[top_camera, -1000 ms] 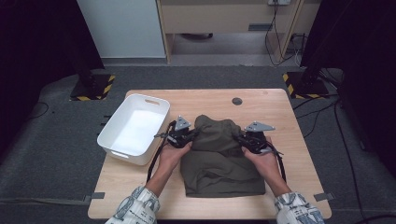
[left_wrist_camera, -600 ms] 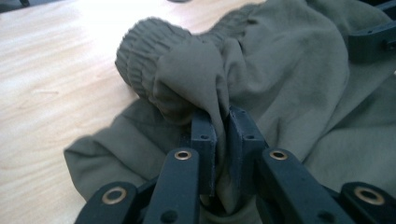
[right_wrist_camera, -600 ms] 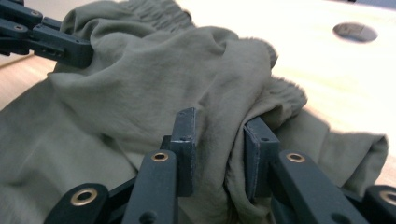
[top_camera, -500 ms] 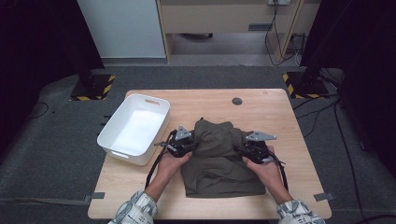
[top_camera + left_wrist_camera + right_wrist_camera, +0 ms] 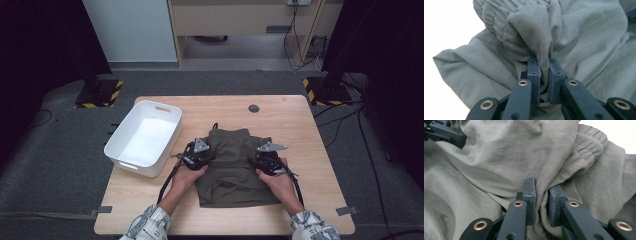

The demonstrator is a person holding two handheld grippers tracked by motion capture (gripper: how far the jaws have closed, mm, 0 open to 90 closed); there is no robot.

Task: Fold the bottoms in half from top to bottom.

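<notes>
Both hands have come down toward the person since the earlier high view, drawing the olive-green garment (image 5: 231, 165) with them so that its far edge now lies lower on the table (image 5: 300, 125) than it did a second ago. At the left gripper (image 5: 198, 154), the black jaws pinch a bunched fold of the cloth, pads pressing it from both sides, as the left gripper view (image 5: 544, 75) shows at close range; those jaws parted slightly within the last second and are clamped on the fabric now. On the other side, the right gripper (image 5: 269, 159) bites a gathered fold of the same garment, cloth squeezed between its pads in the right gripper view (image 5: 541, 200), its jaws having just been closing again after a brief widening. An elastic, ribbed waistband (image 5: 589, 142) curls just beyond that grip, and a matching gathered band (image 5: 496, 15) sits above the left one. Between the two grippers the garment spreads flat across the near middle of the wooden table, its lower hem close to the person's patterned sleeves (image 5: 150, 225). Left of it, at the table's left edge and just beside the left hand, stands a white plastic bin (image 5: 120, 152). A small dark round cap (image 5: 254, 108) marks the tabletop beyond the garment.
</notes>
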